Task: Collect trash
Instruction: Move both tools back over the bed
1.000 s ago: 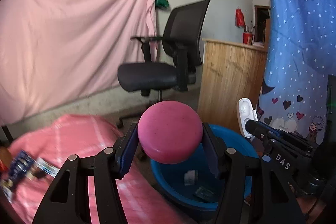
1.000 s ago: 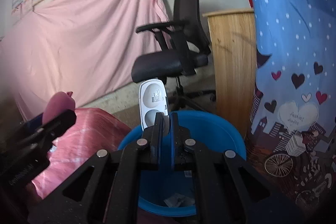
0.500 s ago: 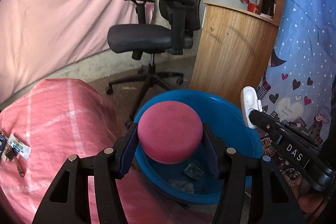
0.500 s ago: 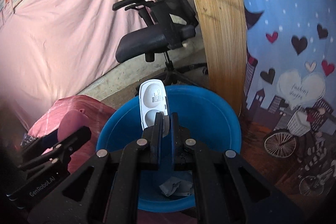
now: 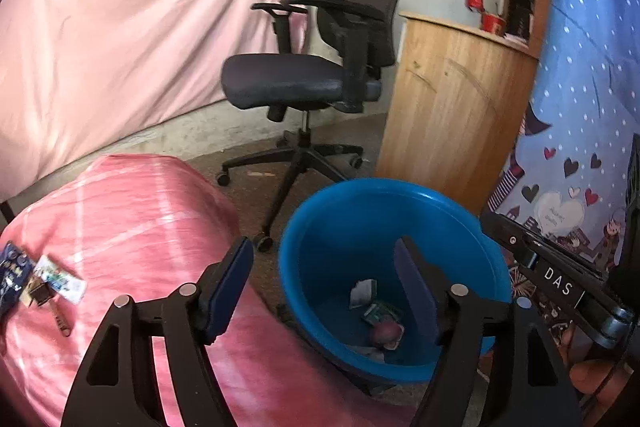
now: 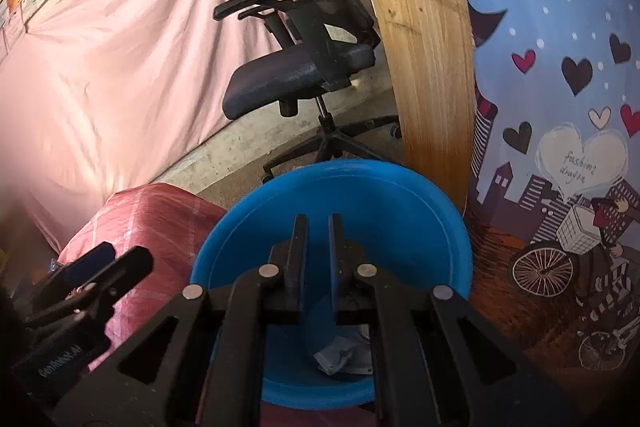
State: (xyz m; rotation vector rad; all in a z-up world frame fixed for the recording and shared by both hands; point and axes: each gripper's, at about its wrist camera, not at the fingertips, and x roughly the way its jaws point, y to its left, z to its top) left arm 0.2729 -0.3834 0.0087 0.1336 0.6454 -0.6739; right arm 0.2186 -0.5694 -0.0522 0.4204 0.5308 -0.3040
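A blue plastic basin [image 5: 352, 211] [image 6: 360, 195] stands on the floor beside a pink-covered table [image 5: 132, 211]. Inside it lie a pink round object [image 5: 385, 334], a small green packet [image 5: 380, 311] and crumpled wrappers [image 6: 336, 355]. My left gripper [image 5: 324, 283] is open and empty above the basin's near rim. My right gripper [image 6: 318, 247] is slightly open and empty over the basin; it shows at the right in the left wrist view [image 5: 552, 275]. Several small packets [image 5: 44, 279] lie on the table at the left.
A black office chair [image 5: 320, 67] stands behind the basin. A wooden counter [image 5: 452, 107] is to its right. A blue patterned curtain [image 5: 580, 107] hangs at the right. A pink sheet [image 5: 140, 7] covers the back wall.
My left gripper opened and the pink round object dropped into the basin. My right gripper opened slightly and no longer holds the white item. Both grippers tilted down over the basin.
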